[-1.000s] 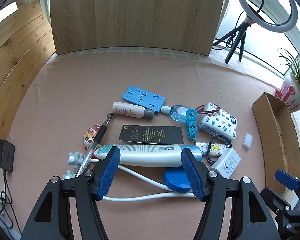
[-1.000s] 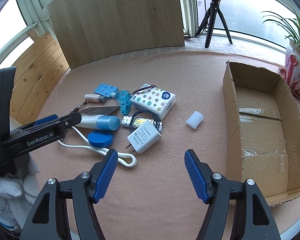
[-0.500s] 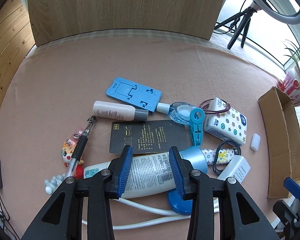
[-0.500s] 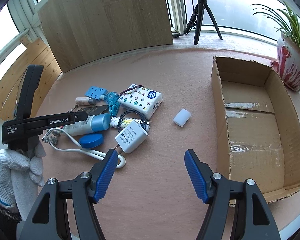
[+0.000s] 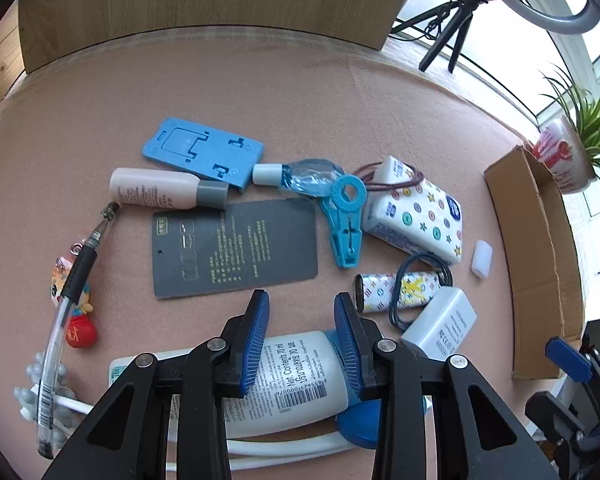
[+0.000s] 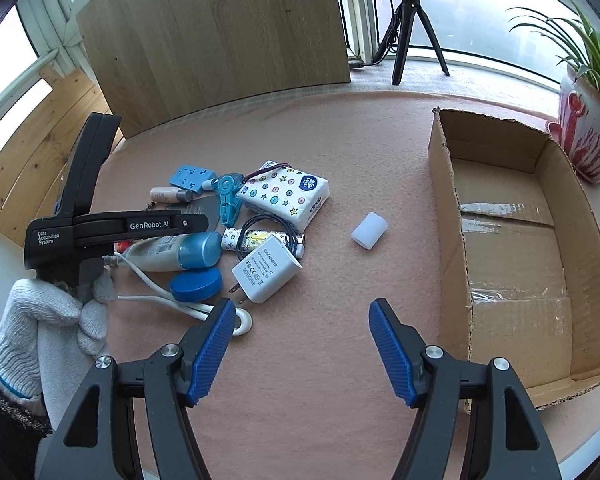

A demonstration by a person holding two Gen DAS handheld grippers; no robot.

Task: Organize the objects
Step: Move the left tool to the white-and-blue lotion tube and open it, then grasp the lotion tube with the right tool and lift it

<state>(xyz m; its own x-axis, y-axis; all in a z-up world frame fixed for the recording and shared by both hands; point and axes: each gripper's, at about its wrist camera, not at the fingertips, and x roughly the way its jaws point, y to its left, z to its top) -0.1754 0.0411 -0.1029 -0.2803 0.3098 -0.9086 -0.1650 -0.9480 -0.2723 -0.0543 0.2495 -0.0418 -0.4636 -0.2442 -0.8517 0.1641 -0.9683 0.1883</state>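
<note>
Since the last frames your left gripper (image 5: pixel 301 312) has narrowed from a wide spread and dropped onto the white lotion tube (image 5: pixel 296 376); your right gripper (image 6: pixel 302 320) has stayed wide.

- Left tool: you are squeezing the blue pads (image 5: pixel 256 340) against the tube's sides, jaws narrow, holding it near the blue-capped end. The tube is lying flat near the front edge of the tabletop (image 5: pixel 180 88), over a white cable (image 5: pixel 284 444) and beside a round blue lid (image 5: pixel 360 420).
- Right tool: you are keeping it spread wide and holding nothing, hovering over bare mat at the front edge, between the clutter and the cardboard box (image 6: pixel 516 240).
- Just beyond the tube: a white charger (image 5: pixel 440 328), a patterned little cylinder (image 5: pixel 396 292) with a dark hair tie looped around it, and a black card (image 5: pixel 234 248).
- Left of the card: a pen (image 5: pixel 72 296) is lying across a cartoon figurine (image 5: pixel 74 312).
- Farther: a blue clip (image 5: pixel 346 220), a star-print tissue pack (image 5: pixel 416 216), a small beige bottle (image 5: pixel 164 188), a crumpled clear bottle (image 5: pixel 300 172), a blue phone stand (image 5: pixel 202 152).
- A small white cap (image 6: pixel 369 230) is sitting alone between the pile and the box.
- The box is standing open along the right edge; a wooden board (image 6: pixel 220 36) is standing at the far edge.
</note>
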